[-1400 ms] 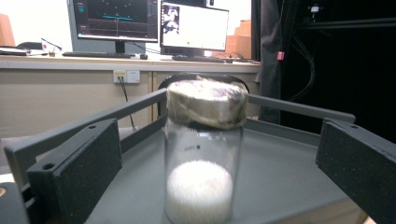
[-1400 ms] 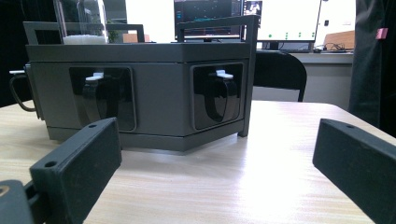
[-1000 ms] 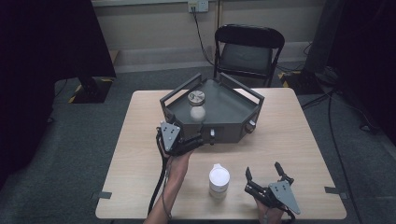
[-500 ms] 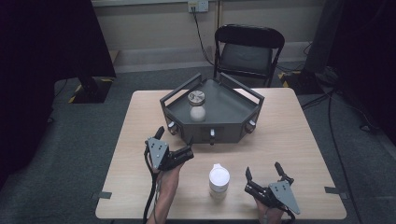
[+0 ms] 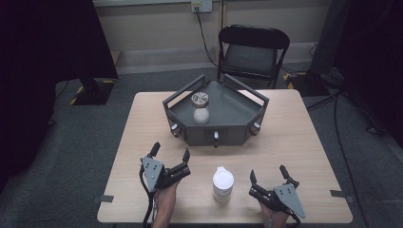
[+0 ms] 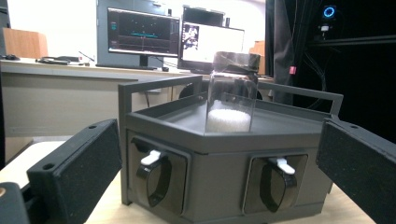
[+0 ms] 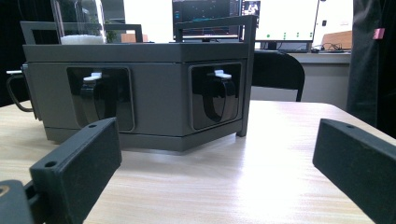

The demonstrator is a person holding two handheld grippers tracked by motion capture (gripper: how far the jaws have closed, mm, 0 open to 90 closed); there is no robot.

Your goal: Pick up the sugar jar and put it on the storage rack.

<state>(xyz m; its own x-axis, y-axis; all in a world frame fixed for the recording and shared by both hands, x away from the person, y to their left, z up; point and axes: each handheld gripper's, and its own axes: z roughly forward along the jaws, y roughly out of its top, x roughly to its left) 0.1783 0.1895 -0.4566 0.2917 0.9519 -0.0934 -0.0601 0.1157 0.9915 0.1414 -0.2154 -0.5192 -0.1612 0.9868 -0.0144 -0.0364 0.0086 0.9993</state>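
Here, one glass jar (image 5: pixel 201 109) of white grains already stood on the grey tray (image 5: pixel 237 111), while a white-lidded jar (image 5: pixel 223 184) waited untouched on the table in front of it, between the empty, wide-open left gripper (image 5: pixel 170 153) and right gripper (image 5: pixel 267 173)

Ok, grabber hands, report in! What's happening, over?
Left gripper open. Right gripper open. White-lidded plastic bottle upright between them, untouched. Nothing blocking it.

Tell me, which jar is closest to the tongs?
The white-lidded jar on the bare table, between both tongs. The other jar stands farther off, up on the grey tray.
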